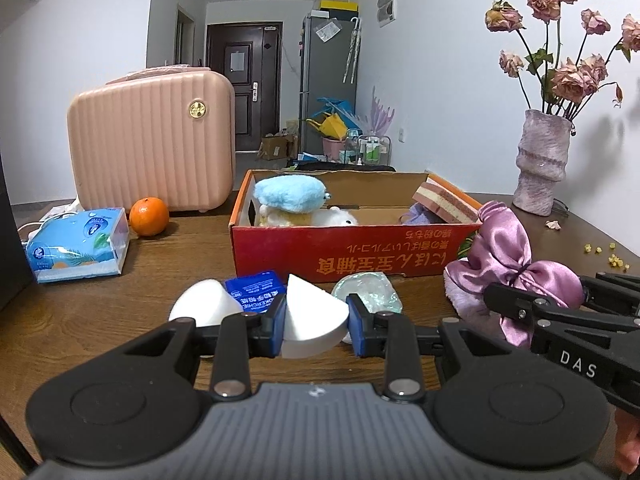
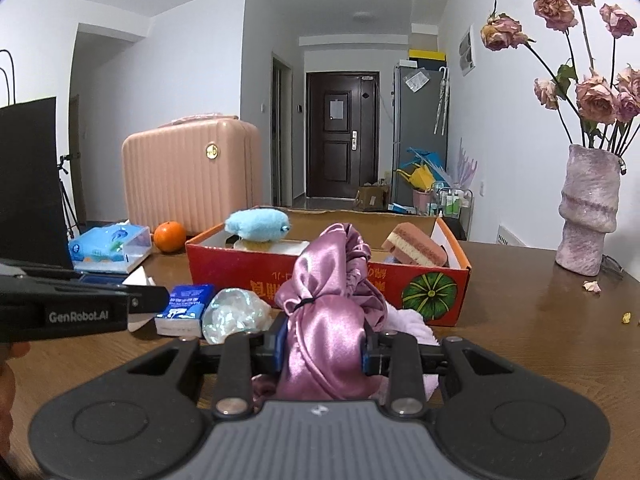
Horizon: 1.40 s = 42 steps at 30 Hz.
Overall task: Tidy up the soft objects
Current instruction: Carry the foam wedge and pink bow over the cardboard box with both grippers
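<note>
My left gripper (image 1: 316, 326) is shut on a white foam wedge (image 1: 314, 324), just above the table in front of the red cardboard box (image 1: 352, 250). A second white foam piece (image 1: 204, 304) lies to its left. My right gripper (image 2: 324, 346) is shut on a purple satin bow pouch (image 2: 328, 320), which also shows in the left wrist view (image 1: 516, 272), right of the box front. The box (image 2: 328, 280) holds a blue plush (image 1: 290, 194), a white plush (image 1: 334, 216) and a layered sponge (image 1: 446, 202).
A blue tissue packet (image 1: 256, 290) and a shiny clear blob (image 1: 368, 290) lie before the box. A pink suitcase (image 1: 152, 144), an orange (image 1: 149, 216) and a tissue pack (image 1: 78, 244) stand at the left. A vase of dried roses (image 1: 542, 160) stands at the right.
</note>
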Motion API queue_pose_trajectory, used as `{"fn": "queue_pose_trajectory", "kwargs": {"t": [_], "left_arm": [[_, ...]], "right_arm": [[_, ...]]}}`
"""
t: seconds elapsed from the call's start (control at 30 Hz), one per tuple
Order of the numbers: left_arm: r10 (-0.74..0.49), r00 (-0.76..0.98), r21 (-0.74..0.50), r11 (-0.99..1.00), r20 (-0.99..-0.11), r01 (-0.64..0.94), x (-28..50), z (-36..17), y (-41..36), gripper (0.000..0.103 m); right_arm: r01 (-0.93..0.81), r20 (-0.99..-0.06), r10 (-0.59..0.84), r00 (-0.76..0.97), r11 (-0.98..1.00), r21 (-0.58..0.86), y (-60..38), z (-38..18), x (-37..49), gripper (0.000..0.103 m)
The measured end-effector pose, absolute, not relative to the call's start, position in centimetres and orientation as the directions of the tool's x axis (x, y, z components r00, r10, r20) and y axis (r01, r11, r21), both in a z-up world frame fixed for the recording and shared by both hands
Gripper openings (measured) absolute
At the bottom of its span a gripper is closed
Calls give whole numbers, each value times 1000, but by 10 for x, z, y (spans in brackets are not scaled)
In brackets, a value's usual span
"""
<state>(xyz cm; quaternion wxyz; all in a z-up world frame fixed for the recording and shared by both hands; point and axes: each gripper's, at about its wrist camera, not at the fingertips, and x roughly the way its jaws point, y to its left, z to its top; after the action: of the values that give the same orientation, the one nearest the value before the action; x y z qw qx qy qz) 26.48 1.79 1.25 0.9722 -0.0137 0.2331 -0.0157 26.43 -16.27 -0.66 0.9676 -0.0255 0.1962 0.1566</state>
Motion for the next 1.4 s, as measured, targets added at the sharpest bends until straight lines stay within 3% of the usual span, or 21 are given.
{"fn": "queue_pose_trajectory", "kwargs": {"t": [1.4], "left_arm": [[-51, 940, -81, 996, -338, 24, 335, 56, -1, 32]], "right_arm": [[-329, -296, 324, 898, 944, 37, -166, 30, 346, 31]]}}
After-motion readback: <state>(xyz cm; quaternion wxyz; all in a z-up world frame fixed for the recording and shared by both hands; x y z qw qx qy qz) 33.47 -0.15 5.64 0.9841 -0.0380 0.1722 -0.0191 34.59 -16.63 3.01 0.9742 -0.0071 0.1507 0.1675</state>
